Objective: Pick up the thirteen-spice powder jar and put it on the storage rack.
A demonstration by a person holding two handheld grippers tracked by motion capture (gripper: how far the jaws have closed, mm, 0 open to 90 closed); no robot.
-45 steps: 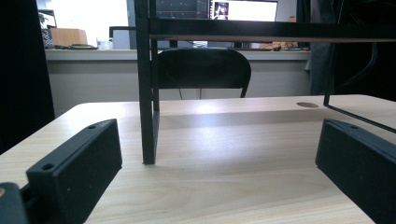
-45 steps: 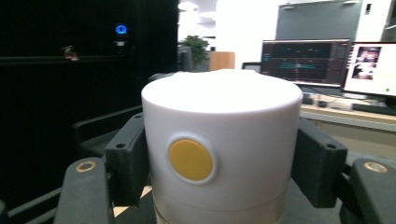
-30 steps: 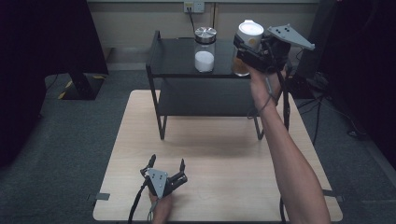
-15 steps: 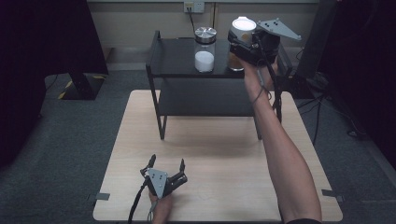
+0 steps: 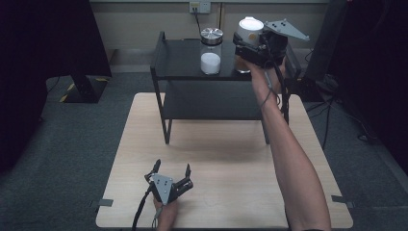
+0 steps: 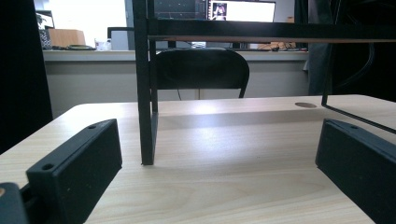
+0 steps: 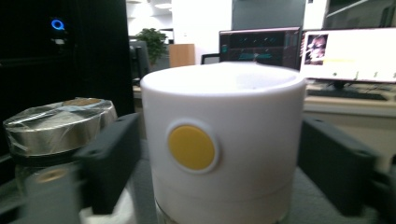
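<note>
A jar with a white lid (image 5: pixel 250 27) and brownish contents is at the right end of the black shelf's top (image 5: pixel 180 54). My right gripper (image 5: pixel 246 44) is shut on it just under the lid. In the right gripper view the white lid (image 7: pixel 224 140), marked with a yellow dot, sits between both jaws, which press its sides. A glass jar with a silver lid (image 5: pixel 211 50), half full of white powder, stands just left of it, apart; its silver lid (image 7: pixel 58 123) appears beyond my left jaw. My left gripper (image 5: pixel 172 174) rests open on the wooden table (image 5: pixel 226 159) near its front edge.
The black two-level shelf stands across the table's far half, its front leg (image 6: pixel 145 93) straight ahead of my left gripper (image 6: pixel 219 163). A black chair (image 6: pixel 201 70) stands behind the table. Cables and a dark stand lie on the floor to the right.
My right gripper has carried the white-lidded jar leftward over the shelf top, closer to the silver-lidded jar. The left gripper has stayed put.
</note>
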